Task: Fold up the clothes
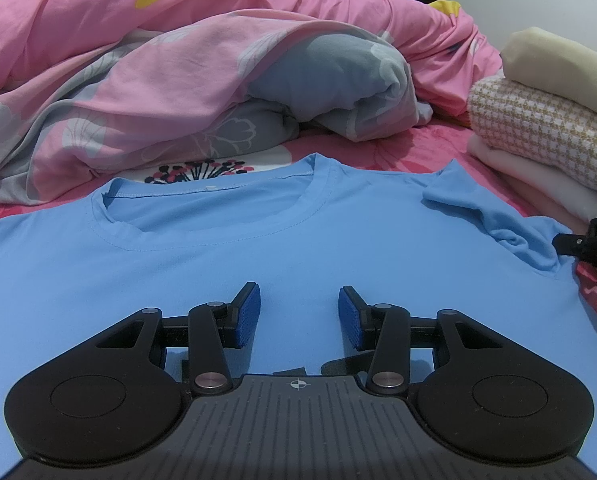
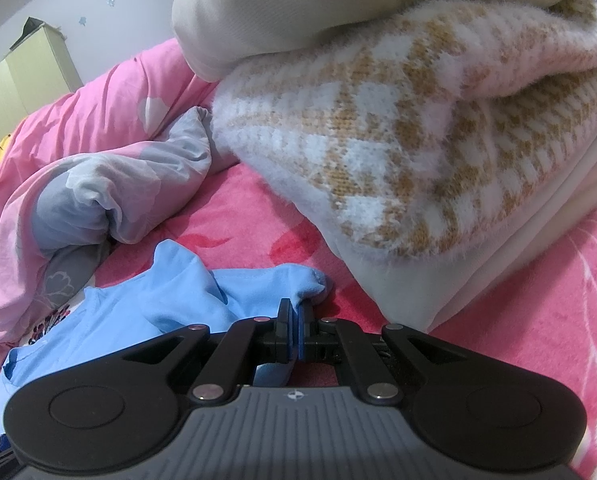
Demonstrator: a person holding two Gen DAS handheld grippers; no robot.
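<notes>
2 wrist views show a bed covered by a plush pink blanket (image 2: 538, 280) with a fuzzy nap and darker red and white floral figures. Behind it lies a rumpled quilt (image 1: 98, 80), thin smooth cotton in pink and grey with white flower outlines and yellow patches, heaped in soft folds and rolled at its near edge. On the blanket, at the centre of the left wrist view, a light blue T-shirt (image 1: 258, 248) is spread flat with its round ribbed neckline away from the camera; the fabric is a smooth, matte knit with visible stitching along the collar. Its right sleeve (image 2: 282, 284) is bunched into creases. Just beside that sleeve stands a stack of folded clothes (image 1: 546, 128): a cream, smooth-faced garment (image 2: 258, 12) on top, a fluffy white and tan houndstooth knit sweater (image 2: 398, 140) with rounded folded edges beneath it, and pale, plain layers at the bottom. The left gripper (image 1: 299, 312), black with ridged blue pads (image 1: 248, 316), hovers over the shirt's chest with its fingers spread apart and nothing between them. The right gripper (image 2: 297, 320) has its fingers pressed together, pinching the crumpled edge of the sleeve; in the left wrist view only its black tip shows at the right margin.
</notes>
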